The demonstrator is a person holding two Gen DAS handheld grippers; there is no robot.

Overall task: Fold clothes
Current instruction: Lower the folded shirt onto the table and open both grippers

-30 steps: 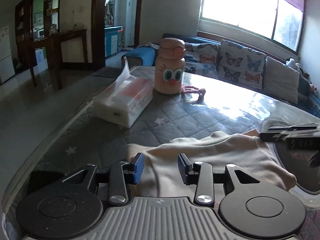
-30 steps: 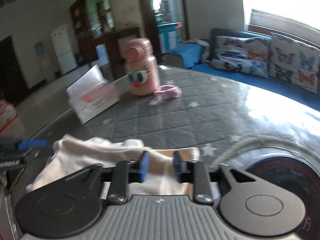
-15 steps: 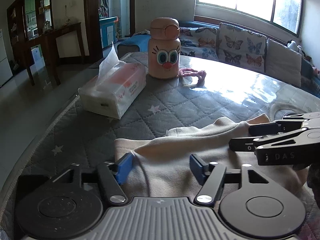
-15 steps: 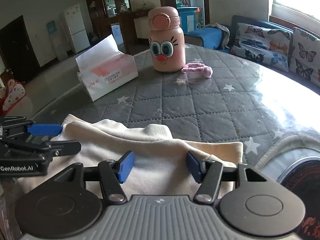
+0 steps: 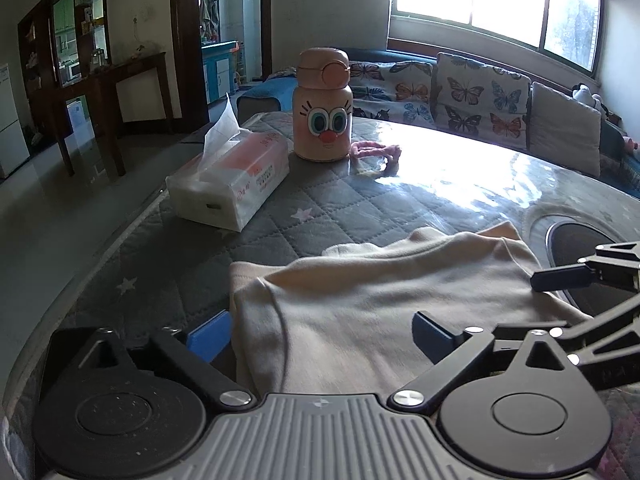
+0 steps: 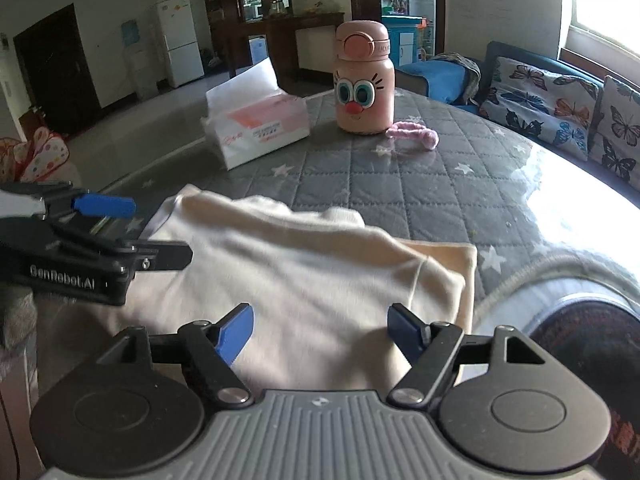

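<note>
The left hand-held gripper is spread wide, with nothing held; its blue pads straddle the near left corner of the cream garment, one pad lying off the cloth's left edge over the quilted surface, the other over the fabric. The right hand-held gripper is likewise spread wide and empty, both pads above the garment's near edge, toward its right end.

The garment (already doubled, to judge by the layered edge at its right side) lies flat directly ahead of both tools, its long axis running left to right across both views. Each tool is thus placed at one end of that axis: the left is nearer the left corner, the right nearer the right hem, and each is seen entering the other's view from the side.

Beyond the garment's far edge, well apart from it, a tissue pack, a pink cartoon-faced bottle and a pink strap just beside the bottle are seen. A next fold is judged to call for both near corners to be pinched.
</note>
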